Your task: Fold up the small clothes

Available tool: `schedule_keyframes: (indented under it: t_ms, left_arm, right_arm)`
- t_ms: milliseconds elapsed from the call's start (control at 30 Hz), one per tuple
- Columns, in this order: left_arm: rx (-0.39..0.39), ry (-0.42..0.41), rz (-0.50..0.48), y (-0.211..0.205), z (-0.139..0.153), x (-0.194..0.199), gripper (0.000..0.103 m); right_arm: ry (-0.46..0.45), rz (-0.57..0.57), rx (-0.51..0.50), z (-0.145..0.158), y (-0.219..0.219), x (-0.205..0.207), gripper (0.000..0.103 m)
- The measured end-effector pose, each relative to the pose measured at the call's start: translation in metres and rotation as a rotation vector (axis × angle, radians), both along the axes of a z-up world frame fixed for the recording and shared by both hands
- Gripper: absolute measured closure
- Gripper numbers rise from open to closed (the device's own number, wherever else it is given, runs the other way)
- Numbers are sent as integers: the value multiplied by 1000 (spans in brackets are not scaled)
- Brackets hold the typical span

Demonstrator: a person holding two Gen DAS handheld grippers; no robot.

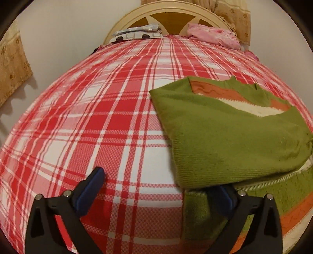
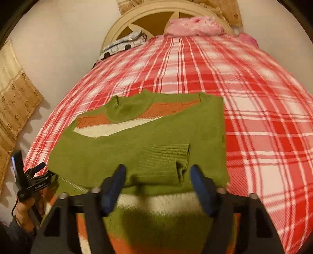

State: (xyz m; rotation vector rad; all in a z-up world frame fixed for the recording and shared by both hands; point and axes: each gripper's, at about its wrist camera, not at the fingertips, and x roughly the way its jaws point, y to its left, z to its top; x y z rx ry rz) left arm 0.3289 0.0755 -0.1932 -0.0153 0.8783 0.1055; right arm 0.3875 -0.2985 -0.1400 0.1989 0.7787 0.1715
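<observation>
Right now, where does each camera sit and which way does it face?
Left wrist: on the left tool, aimed down the plaid bed toward the headboard; its open fingers show, the green sweater to the right.
Right wrist: on the right tool, over the sweater; the left tool and hand appear.
Shared: sweater, bed, headboard, pink clothes.

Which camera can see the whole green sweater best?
The right wrist view. There the green sweater lies nearly centred on the plaid bed, with its folded-over top, collar, stripes and ribbed cuff all showing. The left wrist view catches the sweater only at its right side, cut off by the picture's edge.
</observation>
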Motion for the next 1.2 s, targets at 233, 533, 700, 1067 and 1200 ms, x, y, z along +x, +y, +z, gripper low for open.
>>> schedule_keyframes:
  t_ms: [233,533,700,1067,1200]
  left_arm:
    - [-56,19,7,7,-5,5,0]
    - [-56,15,8,7,-5,5,0]
    - [-53,15,10,6,-5,5,0]
    - [-55,15,10,7,-5,5,0]
    - [-57,13,10,7,-5,4,0]
  right_arm:
    - [-21,-17,12,-4,-3,3,98]
    - [-118,-39,-66,15,-16,-35,100]
    - [-98,-105,-29,8,-38,-35,102]
    - [-91,-46,-37,10,-31,-31,32]
    - [-89,-20,-43,12,-23,-32,4]
